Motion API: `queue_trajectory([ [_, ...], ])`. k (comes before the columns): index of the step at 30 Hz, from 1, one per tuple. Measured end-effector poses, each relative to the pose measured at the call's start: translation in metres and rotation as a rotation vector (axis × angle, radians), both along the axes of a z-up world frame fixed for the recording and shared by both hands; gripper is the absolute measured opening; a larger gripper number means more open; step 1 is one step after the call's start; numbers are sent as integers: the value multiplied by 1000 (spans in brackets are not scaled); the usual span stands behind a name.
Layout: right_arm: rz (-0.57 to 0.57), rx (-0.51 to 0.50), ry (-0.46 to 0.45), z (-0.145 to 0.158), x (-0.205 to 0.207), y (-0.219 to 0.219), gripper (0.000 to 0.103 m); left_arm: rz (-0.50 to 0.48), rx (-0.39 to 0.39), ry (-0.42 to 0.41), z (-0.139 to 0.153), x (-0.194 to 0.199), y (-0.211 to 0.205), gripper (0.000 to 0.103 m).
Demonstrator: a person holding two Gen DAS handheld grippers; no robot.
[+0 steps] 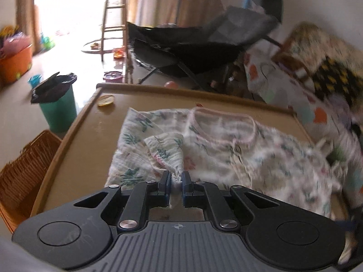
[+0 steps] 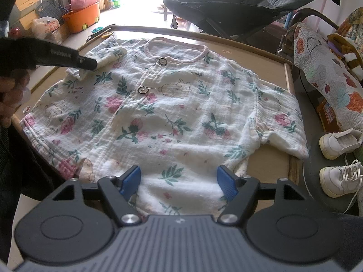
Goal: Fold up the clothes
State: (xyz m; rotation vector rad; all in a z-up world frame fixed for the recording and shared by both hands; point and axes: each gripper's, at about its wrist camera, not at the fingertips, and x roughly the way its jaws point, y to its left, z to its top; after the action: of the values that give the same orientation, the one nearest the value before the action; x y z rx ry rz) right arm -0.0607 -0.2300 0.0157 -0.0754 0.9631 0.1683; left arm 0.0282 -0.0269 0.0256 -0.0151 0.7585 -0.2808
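While the floral baby shirt (image 2: 172,104) lies front-up and mostly flat on the tan table (image 2: 267,54), the left gripper (image 1: 176,178) has its jaws nearly closed on the bunched cuff of one sleeve (image 1: 165,151), cloth pinched between the blue pads. From the right wrist view that same gripper (image 2: 91,63) comes in from the left edge, sleeve (image 2: 106,54) lifted and doubled back over the shoulder area near the pink-trimmed collar (image 2: 179,43). A person's hand (image 2: 11,95) holds the tool at far left. Right gripper (image 2: 179,181) has its fingers spread wide, blue pads (image 2: 131,179) apart over the lower hem of the shirt, not pinching anything; whether the tips touch the cloth is hard to tell from this angle. Two round buttons (image 2: 162,61) sit on the placket below the collar. Other short sleeve (image 2: 279,113) lies flat out toward the table's right side. Off the table: a dark folding recliner chair (image 2: 226,6) behind, an orange tub (image 2: 82,18) with toys at back left, white sneakers (image 2: 340,158) on the floor at right, a quilted patterned blanket (image 2: 322,68) draped at right. Left wrist view adds a green bin (image 1: 57,106) with a black liner, a wicker basket (image 1: 25,172) beside the table, and a small yellow item (image 1: 106,100) on the table's far corner, blurred.
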Motion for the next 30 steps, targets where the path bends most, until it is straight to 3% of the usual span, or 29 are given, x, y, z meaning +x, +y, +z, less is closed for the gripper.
queue_trajectory([
  [5, 0, 0, 0, 0, 0, 0, 74, -90, 86, 8, -4, -3, -8, 11],
  [12, 2, -1, 0, 0, 0, -1, 75, -278, 297, -54, -6, -18, -31, 14],
  [15, 1, 0, 0, 0, 0, -1, 75, -332, 347, -71, -6, -22, -38, 16],
  [23, 1, 0, -1, 0, 1, -1, 75, -342, 343, -56, 5, -24, -38, 18],
  [30, 2, 0, 0, 1, 0, -1, 75, -277, 235, -18, 4, -26, -27, 19],
])
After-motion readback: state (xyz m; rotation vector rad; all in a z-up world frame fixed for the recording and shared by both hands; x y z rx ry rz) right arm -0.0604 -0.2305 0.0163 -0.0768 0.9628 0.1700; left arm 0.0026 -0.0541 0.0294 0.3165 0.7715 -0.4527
